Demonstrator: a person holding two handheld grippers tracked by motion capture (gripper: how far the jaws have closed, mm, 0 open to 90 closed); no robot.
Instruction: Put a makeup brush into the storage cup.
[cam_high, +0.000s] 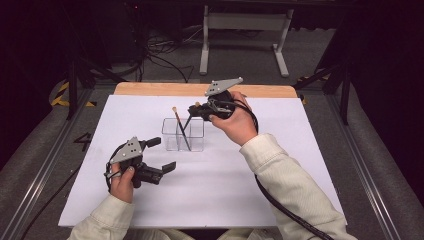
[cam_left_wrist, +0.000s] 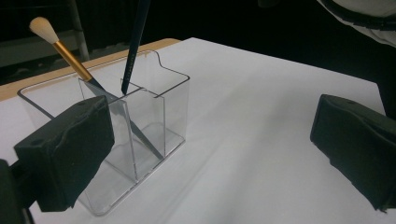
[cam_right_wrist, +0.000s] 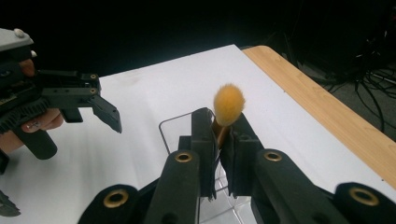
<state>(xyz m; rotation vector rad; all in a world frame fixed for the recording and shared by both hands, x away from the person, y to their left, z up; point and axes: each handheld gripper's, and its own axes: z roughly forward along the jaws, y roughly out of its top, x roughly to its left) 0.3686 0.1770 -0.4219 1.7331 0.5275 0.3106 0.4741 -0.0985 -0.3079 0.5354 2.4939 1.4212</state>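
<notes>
Black claw jaws fill the bottom of the right gripper view: your right claw (cam_right_wrist: 223, 140) is pinched closed on a makeup brush with a yellow tuft (cam_right_wrist: 229, 105), the tuft poking up just past the jaw tips and the dark handle running down between them. From above, that claw (cam_high: 196, 111) hangs over the far right corner of a clear two-compartment holder (cam_high: 183, 134) standing in the middle of the white counter (cam_high: 280, 165). The handle tip (cam_left_wrist: 125, 86) looks to be just at the holder's rim, near the divider; whether it has entered a compartment I cannot tell.

A second brush with a gold ferrule and pale tuft (cam_left_wrist: 60, 49) already leans inside the holder, below and to the left of your right claw, its handle slanting down to the floor of a compartment. So, as a judgement, one brush is stowed and the second is partway there: what is left is to lower it, let go, and draw the claw away.

Your left claw (cam_high: 159, 155) rests low on the counter, near you and to the left of the holder, well apart from the right one. Its jaws stand wide open with nothing between them; in the left gripper view the holder sits just beyond its left jaw, not touching as far as I can see.
</notes>
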